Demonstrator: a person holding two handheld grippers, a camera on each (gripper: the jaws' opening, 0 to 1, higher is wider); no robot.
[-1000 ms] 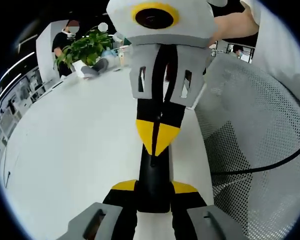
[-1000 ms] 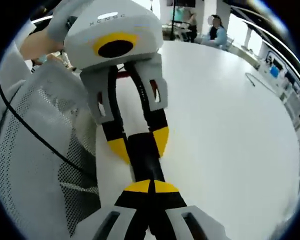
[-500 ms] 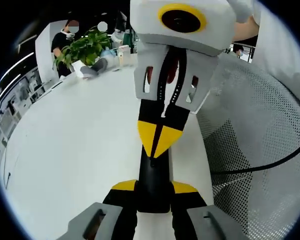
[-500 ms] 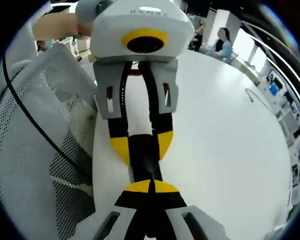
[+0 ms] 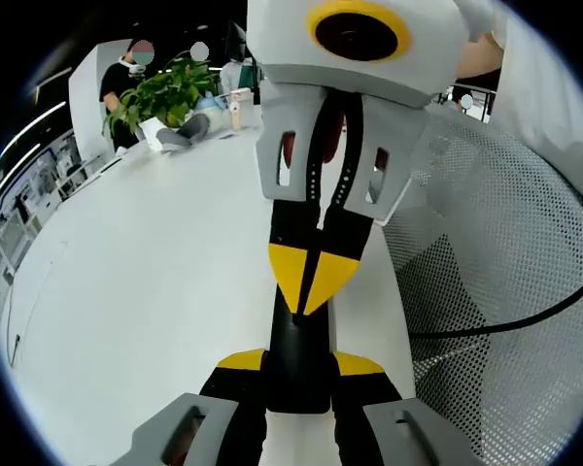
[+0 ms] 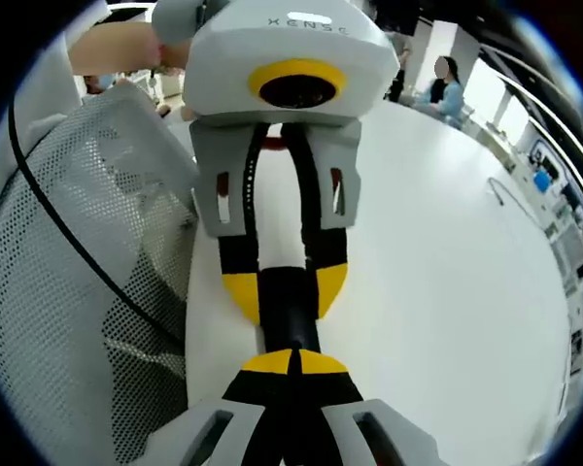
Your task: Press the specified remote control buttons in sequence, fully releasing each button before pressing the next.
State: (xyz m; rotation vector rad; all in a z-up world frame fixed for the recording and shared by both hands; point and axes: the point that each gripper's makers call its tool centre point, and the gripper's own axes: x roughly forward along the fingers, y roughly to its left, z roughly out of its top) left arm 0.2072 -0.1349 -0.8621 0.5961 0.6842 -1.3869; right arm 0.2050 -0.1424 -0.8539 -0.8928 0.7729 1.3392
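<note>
A black remote control point(image 5: 296, 342) runs up the middle of the left gripper view, clamped between the yellow-tipped jaws of my left gripper point(image 5: 298, 365), which is shut on it. From the top of that view my right gripper point(image 5: 309, 291) reaches down with its jaws shut, and its yellow point sits on the remote's upper face. In the right gripper view my right gripper point(image 6: 291, 362) is shut at the bottom, its tip on the remote point(image 6: 290, 325). The left gripper point(image 6: 286, 291) grips the remote's sides from above. The buttons are hidden.
A broad white table point(image 5: 136, 291) lies under both grippers. White mesh fabric point(image 5: 505, 291) with a black cable point(image 5: 525, 316) crossing it hangs beside the table's edge. At the far end stand a leafy plant point(image 5: 165, 92) and seated people point(image 6: 445, 83).
The right gripper's shut tip has slid a little further along the remote toward the left gripper's jaws. The two grippers now stand closer and more in line.
</note>
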